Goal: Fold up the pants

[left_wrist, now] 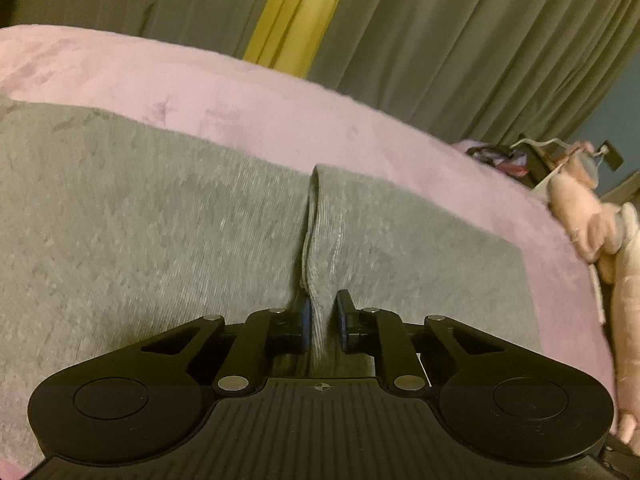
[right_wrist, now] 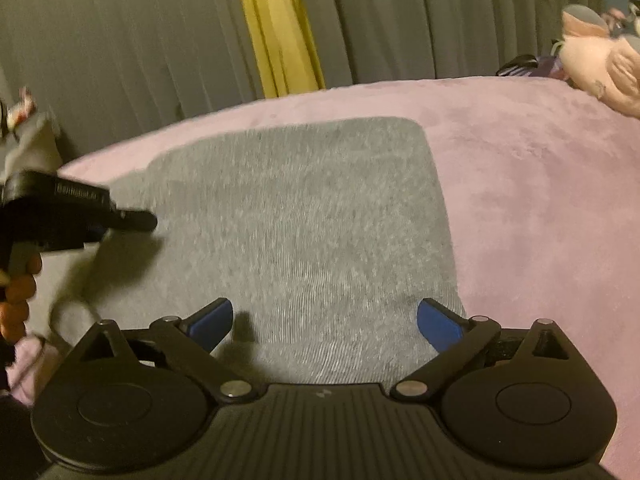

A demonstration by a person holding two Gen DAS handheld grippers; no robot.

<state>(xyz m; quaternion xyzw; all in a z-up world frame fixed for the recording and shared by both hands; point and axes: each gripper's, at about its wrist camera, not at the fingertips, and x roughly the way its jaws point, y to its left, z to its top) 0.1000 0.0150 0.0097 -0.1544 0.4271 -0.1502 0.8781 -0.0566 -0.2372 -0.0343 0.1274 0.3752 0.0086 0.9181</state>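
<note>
Grey pants point(left_wrist: 140, 220) lie folded flat on a pink blanket point(left_wrist: 240, 92). In the left wrist view my left gripper point(left_wrist: 325, 322) is closed on a raised ridge of the grey fabric point(left_wrist: 320, 248) that runs between its two fingers. In the right wrist view the pants point(right_wrist: 304, 220) show as a flat grey rectangle. My right gripper point(right_wrist: 325, 326) is open, its blue pads point(right_wrist: 438, 326) wide apart just above the near edge of the pants, holding nothing. The left gripper also shows in the right wrist view point(right_wrist: 136, 218), at the left edge of the pants.
Grey curtains point(left_wrist: 440, 40) with a yellow strip point(left_wrist: 296, 12) hang behind the bed. A pink plush toy point(left_wrist: 592, 232) lies at the blanket's right edge, also in the right wrist view point(right_wrist: 600, 68). Dark clutter point(left_wrist: 520, 156) sits beyond it.
</note>
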